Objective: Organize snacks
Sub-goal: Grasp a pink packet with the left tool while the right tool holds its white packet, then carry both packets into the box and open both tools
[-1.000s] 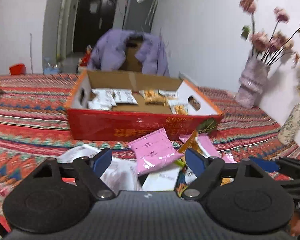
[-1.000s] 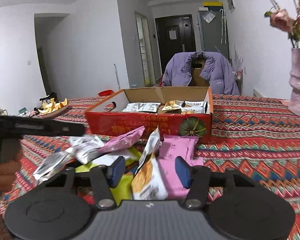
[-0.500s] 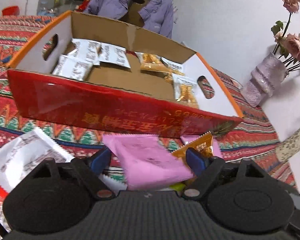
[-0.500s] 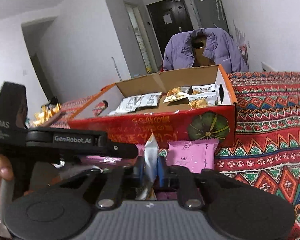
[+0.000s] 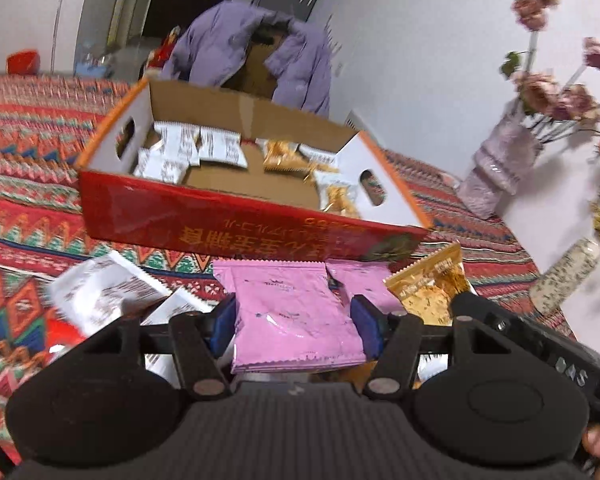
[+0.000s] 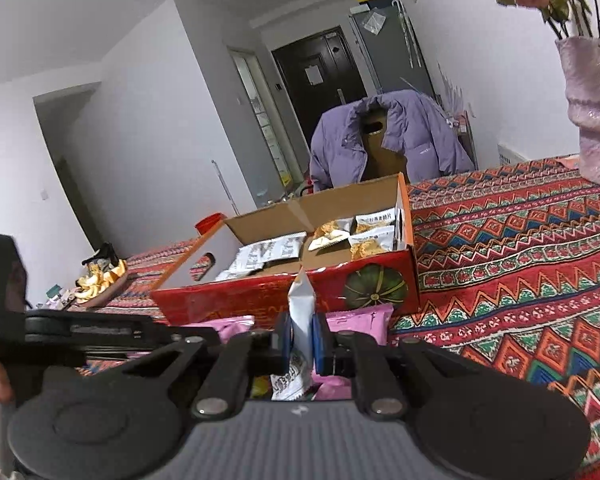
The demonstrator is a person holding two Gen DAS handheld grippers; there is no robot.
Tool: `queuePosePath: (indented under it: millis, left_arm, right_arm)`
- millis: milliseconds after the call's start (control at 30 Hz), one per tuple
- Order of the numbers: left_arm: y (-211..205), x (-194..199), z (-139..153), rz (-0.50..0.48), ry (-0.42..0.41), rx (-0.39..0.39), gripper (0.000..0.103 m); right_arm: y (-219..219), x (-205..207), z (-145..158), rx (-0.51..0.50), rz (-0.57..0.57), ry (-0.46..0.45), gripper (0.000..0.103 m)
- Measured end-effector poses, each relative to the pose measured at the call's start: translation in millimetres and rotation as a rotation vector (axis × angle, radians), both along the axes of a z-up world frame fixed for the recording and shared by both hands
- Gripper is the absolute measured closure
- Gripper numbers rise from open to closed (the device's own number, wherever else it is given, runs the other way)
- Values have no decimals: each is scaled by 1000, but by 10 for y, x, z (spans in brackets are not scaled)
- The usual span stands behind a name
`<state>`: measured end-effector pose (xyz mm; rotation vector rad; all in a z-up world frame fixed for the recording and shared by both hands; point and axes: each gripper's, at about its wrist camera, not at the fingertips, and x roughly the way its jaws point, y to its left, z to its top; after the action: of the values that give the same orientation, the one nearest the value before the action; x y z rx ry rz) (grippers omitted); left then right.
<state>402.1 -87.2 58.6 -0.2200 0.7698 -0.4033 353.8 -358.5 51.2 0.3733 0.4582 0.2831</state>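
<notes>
Pink packet (image 5: 296,316) between tool pads (image 5: 223,326)

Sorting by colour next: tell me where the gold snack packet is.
Left wrist view, right of centre: the gold snack packet lies before the red box, beside the pink packet.

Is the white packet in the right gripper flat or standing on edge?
On edge. The white packet stands upright, pinched between the right gripper's shut blue pads, its top corner poking up before the red box.
</notes>
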Motion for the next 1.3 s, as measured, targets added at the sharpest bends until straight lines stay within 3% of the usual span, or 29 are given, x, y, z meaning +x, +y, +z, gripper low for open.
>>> queuePosePath:
  millis: [300, 500, 667, 767, 933, 1100, 1300]
  left_arm:
    - [304, -841, 390, 72, -146, 8, 41]
    - [386, -875, 468, 74, -164, -3, 41]
    - [337, -391, 547, 36, -183, 18, 41]
    - [252, 77, 548, 36, -201, 80, 41]
    - [143, 775, 458, 9, -185, 109, 41]
    - [36, 1399, 158, 2, -114, 125, 41]
    - [-27, 1722, -210, -25, -17, 138, 40]
  right_arm:
    - [31, -519, 218, 20, 5, -66, 92]
    - [110, -584, 291, 24, 15, -86, 92]
    - [139, -229, 365, 75, 54, -73, 92]
    - [171, 185, 415, 93, 64, -54, 92]
    - [232, 980, 414, 96, 39, -3, 92]
    - [261, 1814, 147, 56, -22, 113, 92]
    - [326, 2141, -133, 42, -45, 211, 89]
